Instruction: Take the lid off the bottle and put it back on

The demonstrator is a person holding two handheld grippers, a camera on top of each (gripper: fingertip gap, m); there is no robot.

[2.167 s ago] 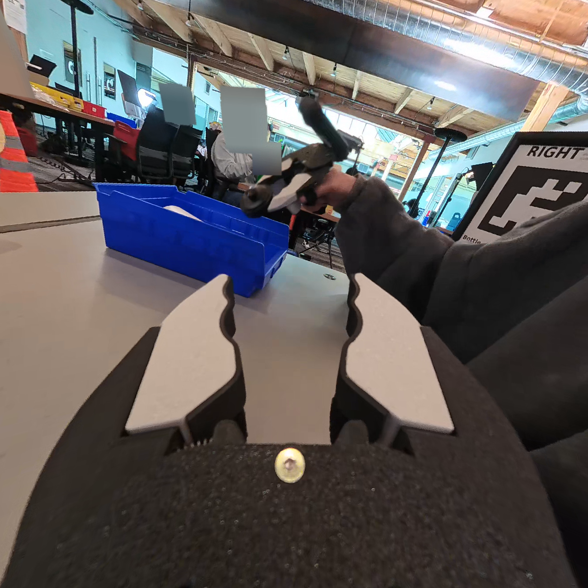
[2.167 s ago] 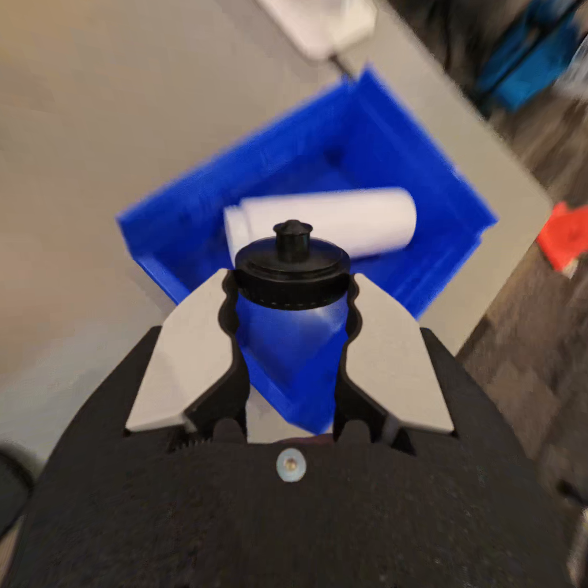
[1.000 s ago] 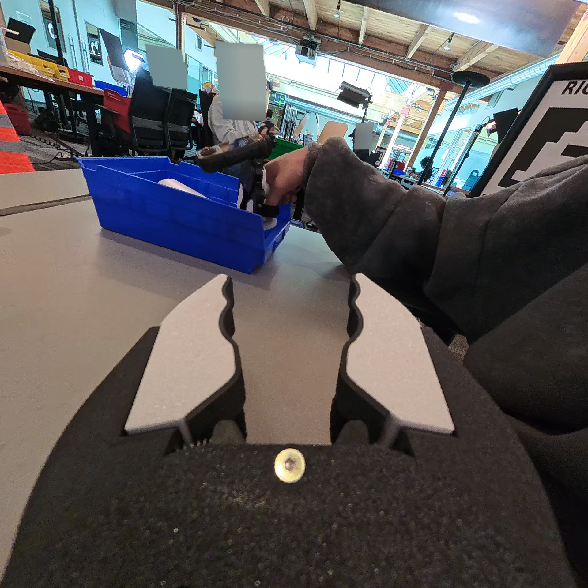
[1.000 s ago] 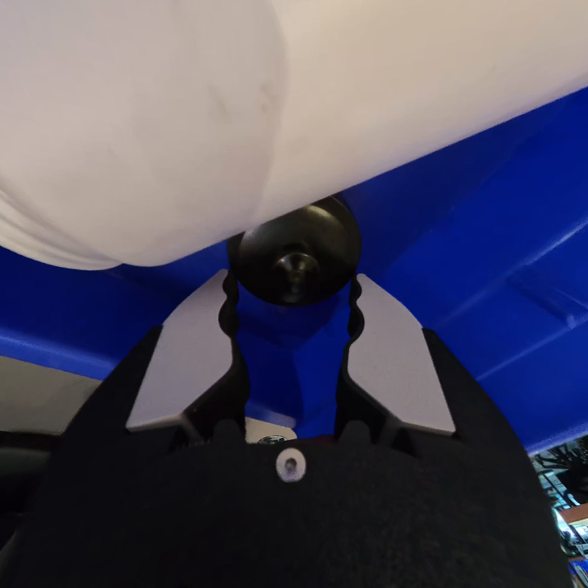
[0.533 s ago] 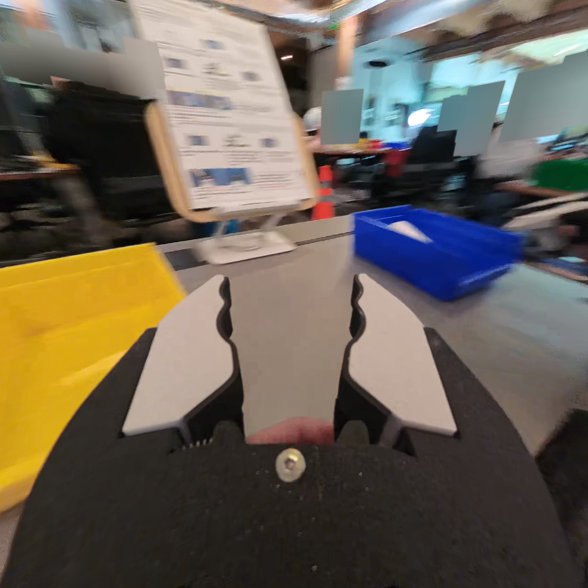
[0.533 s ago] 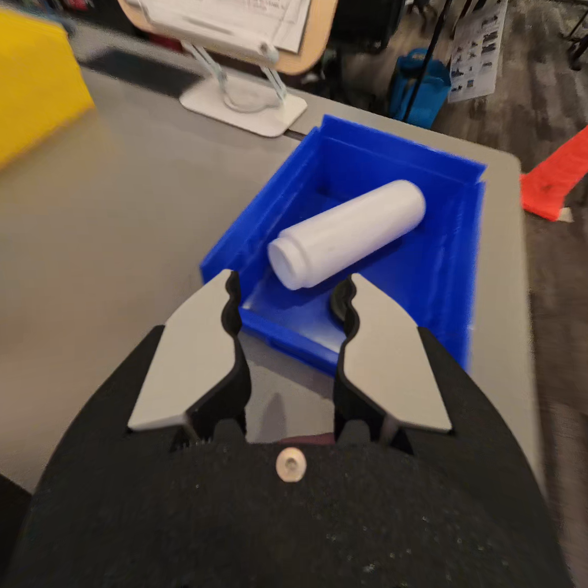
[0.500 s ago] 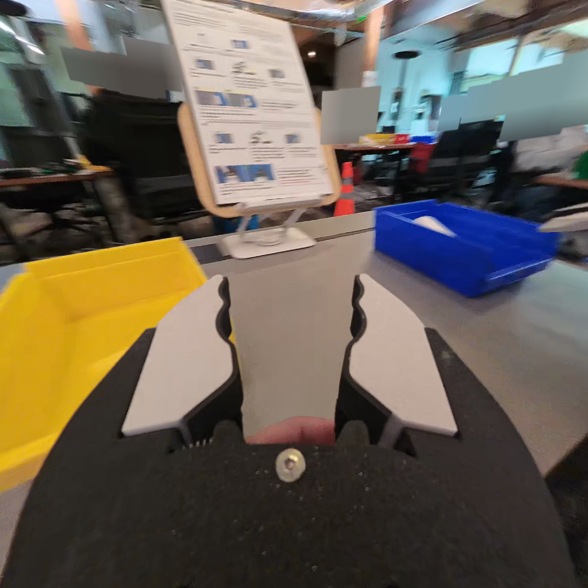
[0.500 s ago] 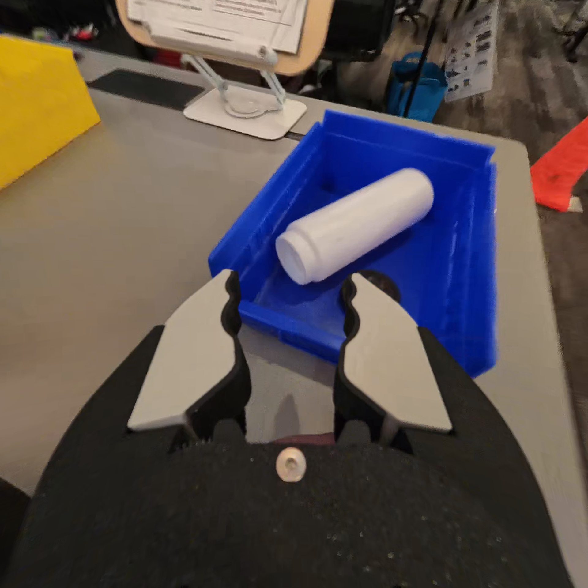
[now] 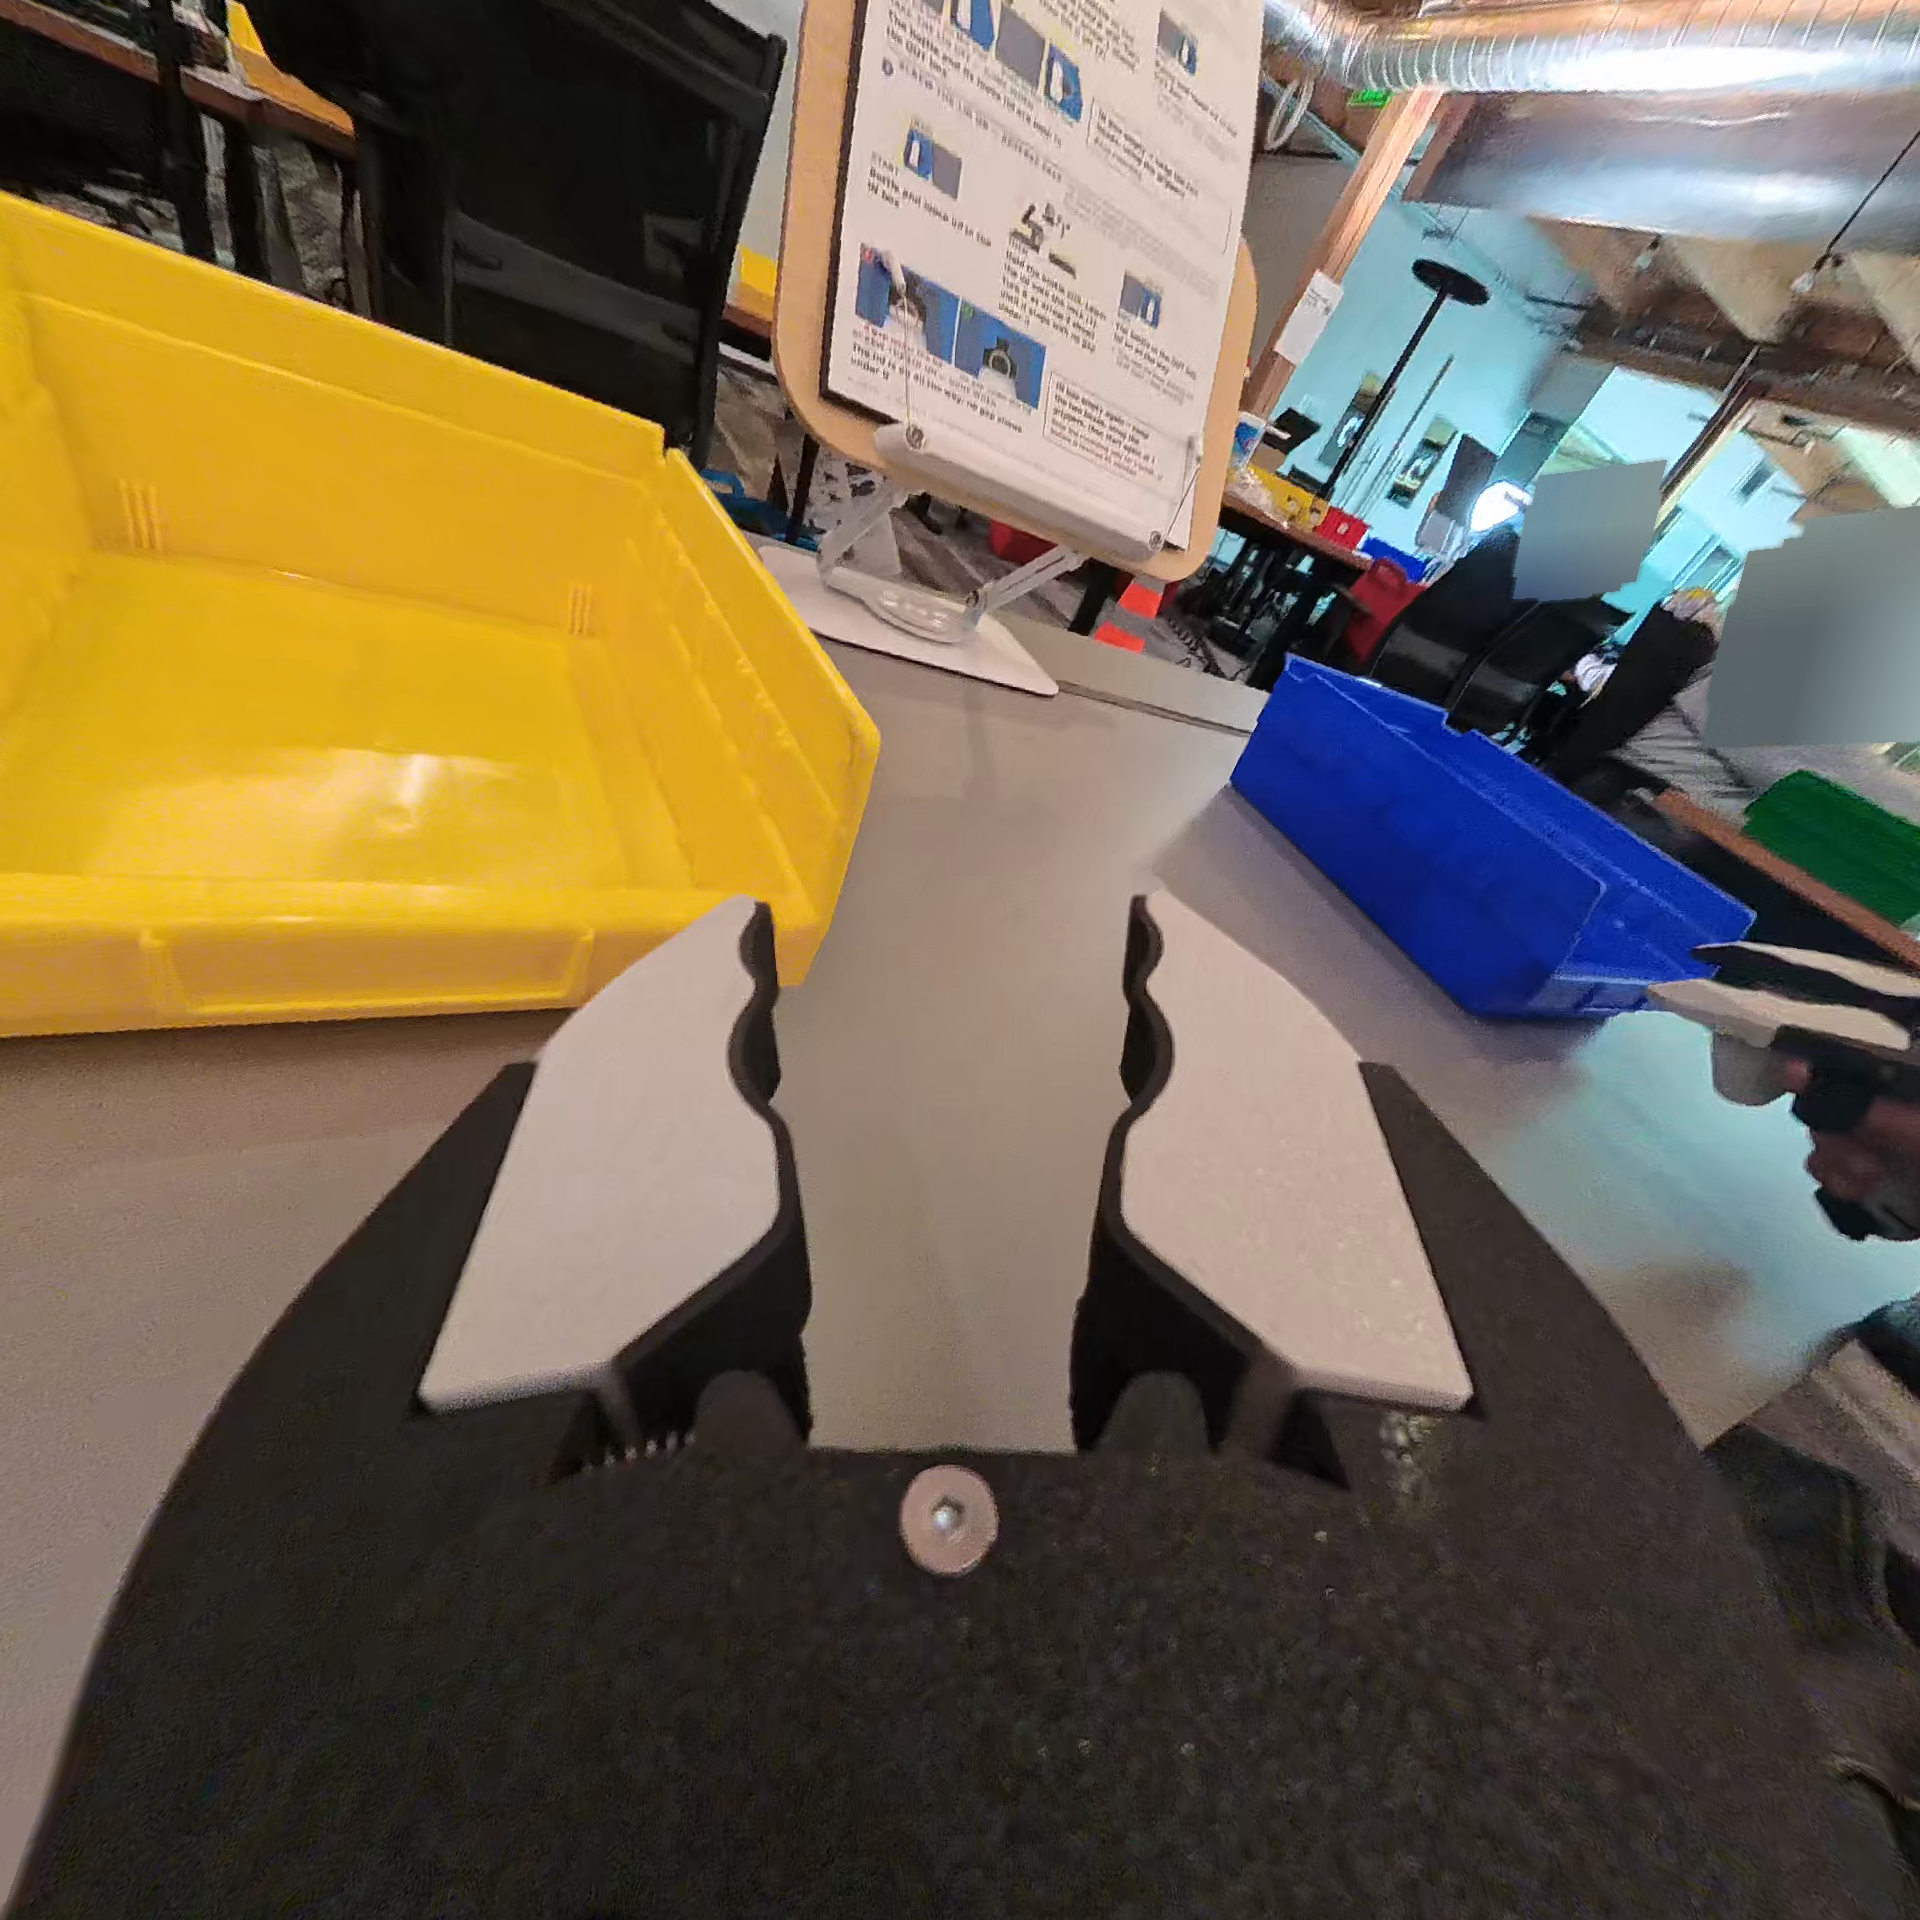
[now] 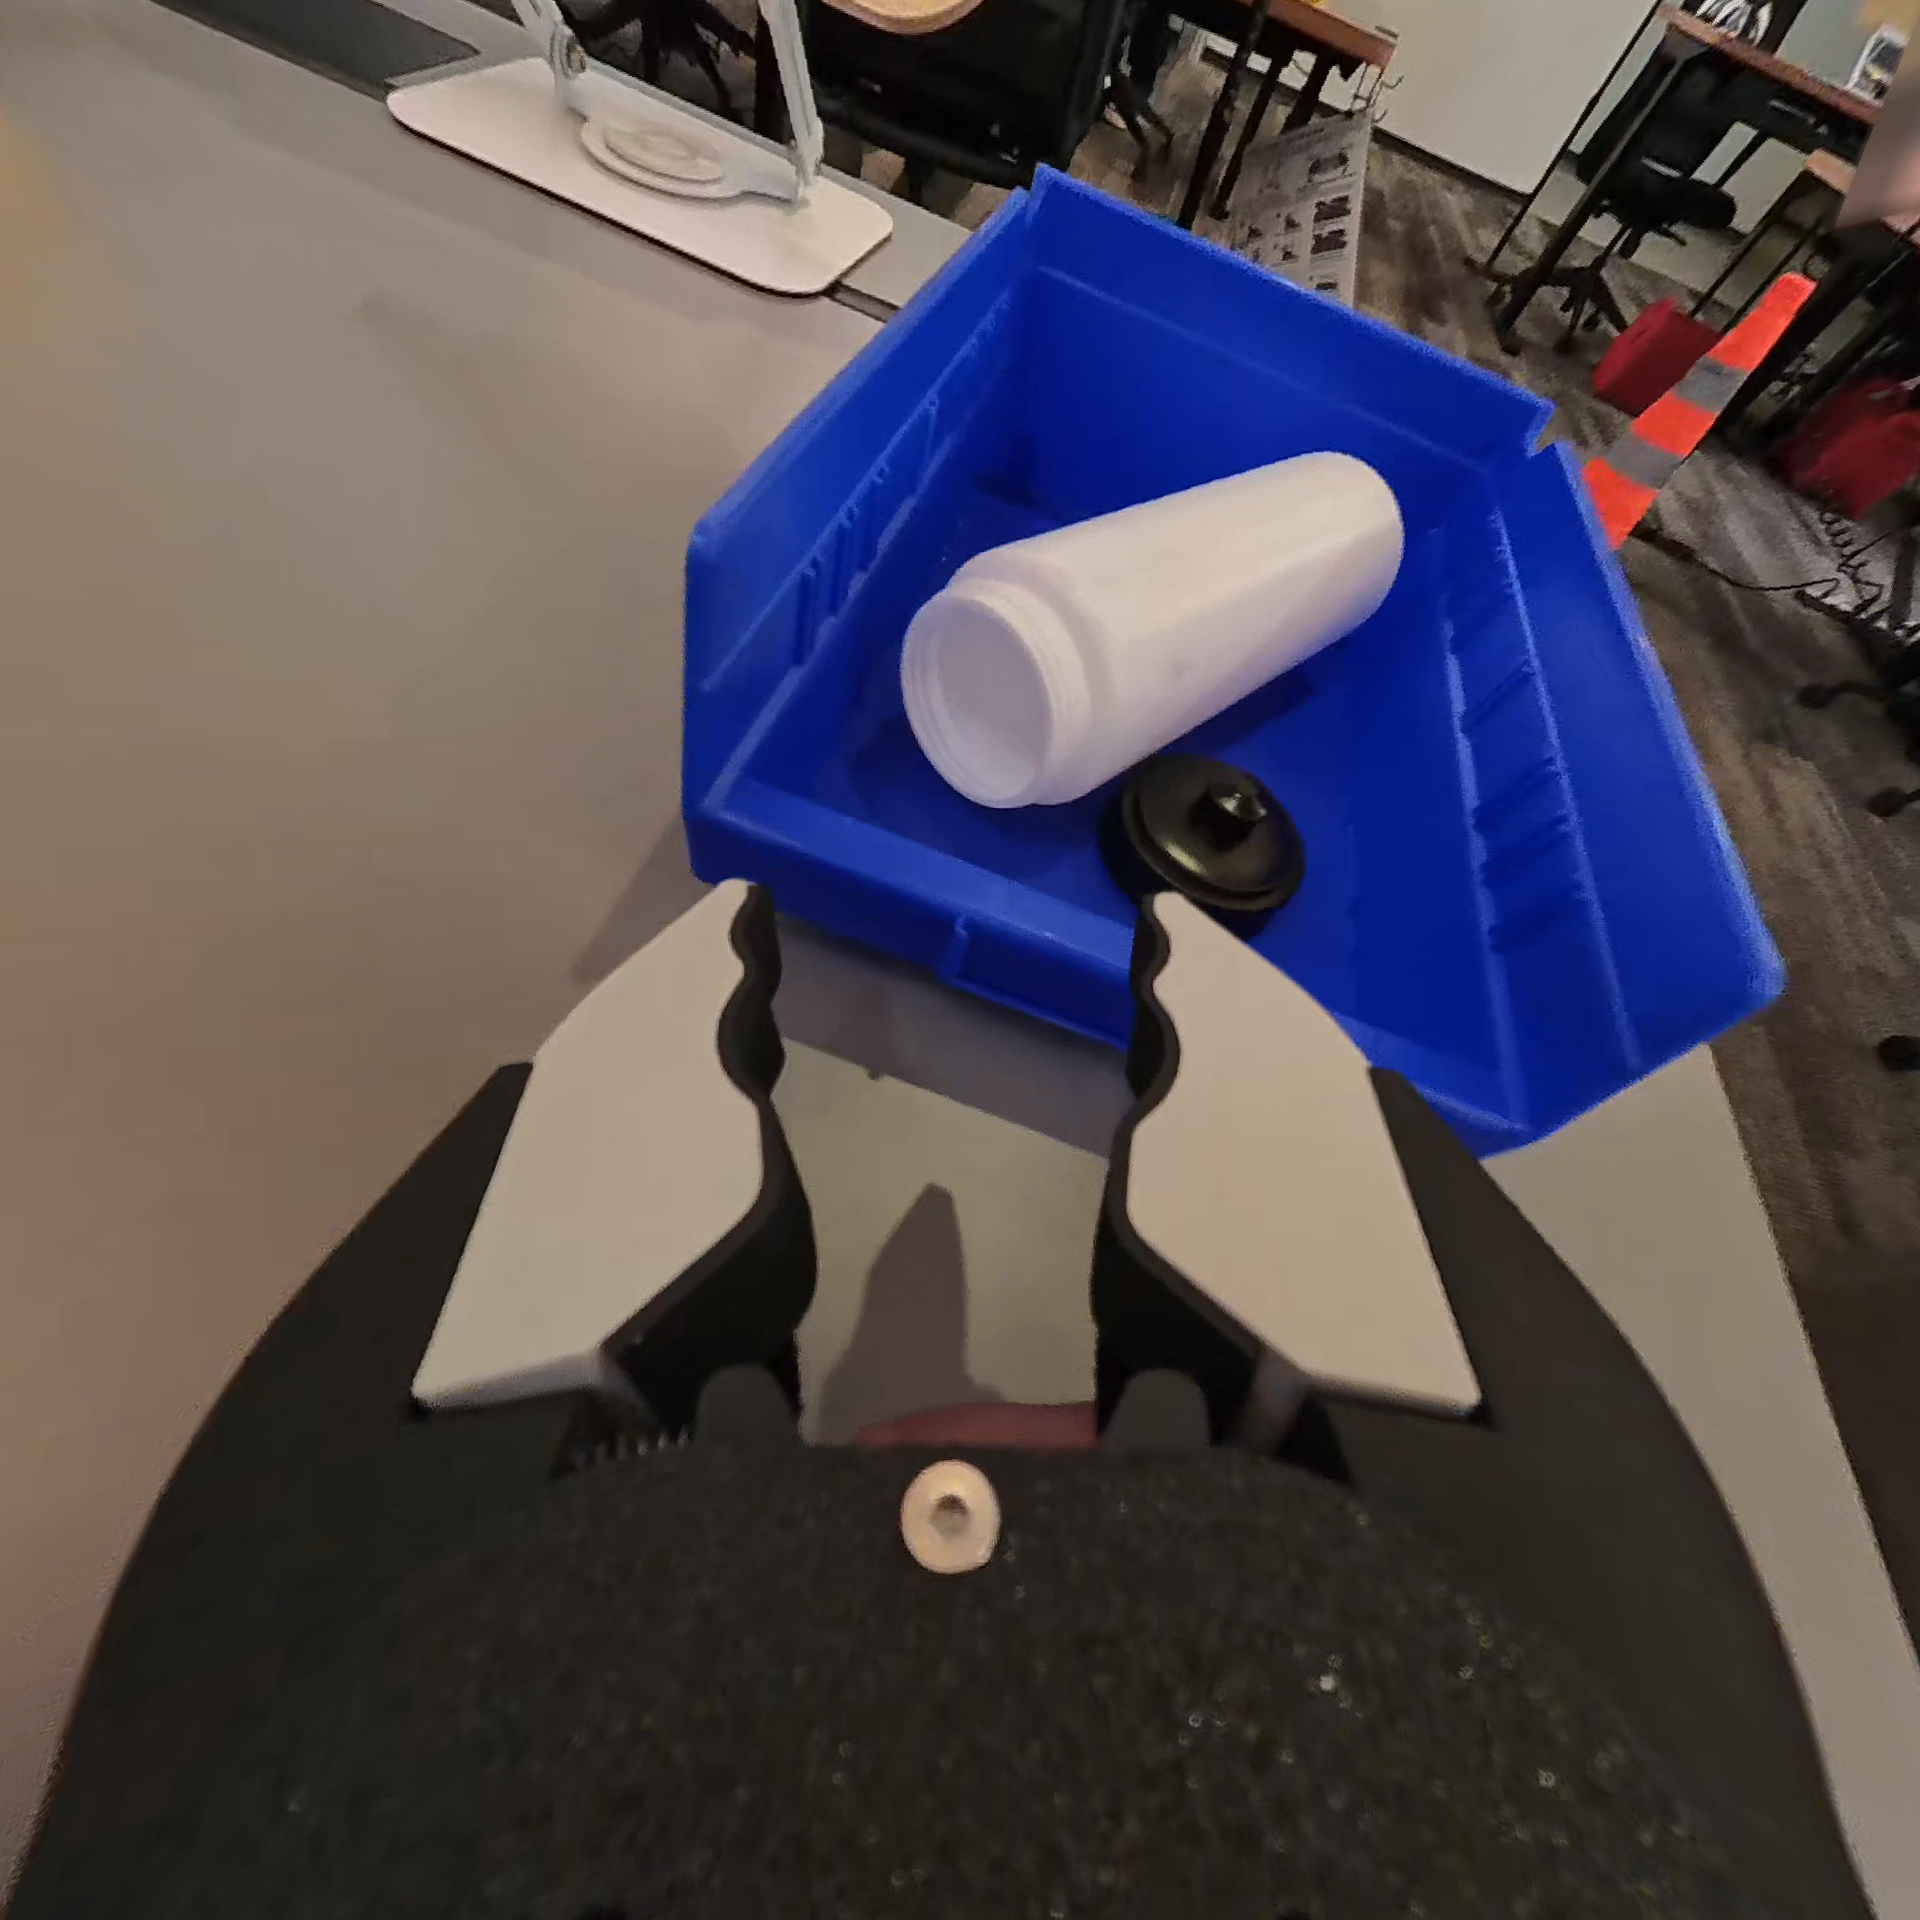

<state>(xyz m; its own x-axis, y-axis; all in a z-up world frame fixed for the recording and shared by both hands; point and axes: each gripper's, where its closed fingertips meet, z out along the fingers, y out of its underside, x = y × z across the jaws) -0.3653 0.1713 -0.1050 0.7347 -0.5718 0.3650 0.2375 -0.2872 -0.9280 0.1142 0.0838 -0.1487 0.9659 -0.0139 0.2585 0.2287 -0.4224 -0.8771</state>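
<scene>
Both tools hang idle over the grey worktop. The right hand-held gripper is spread and empty just short of the blue bin, likely lining up a fresh pick. In that bin the white bottle lies on its side, open mouth toward the camera, with the black lid flat beside it (so the lid is off). The left hand-held gripper is spread and empty too, beside an empty yellow bin.

Left view looks low along the table; right view looks down, nearer; both share the blue bin.
</scene>
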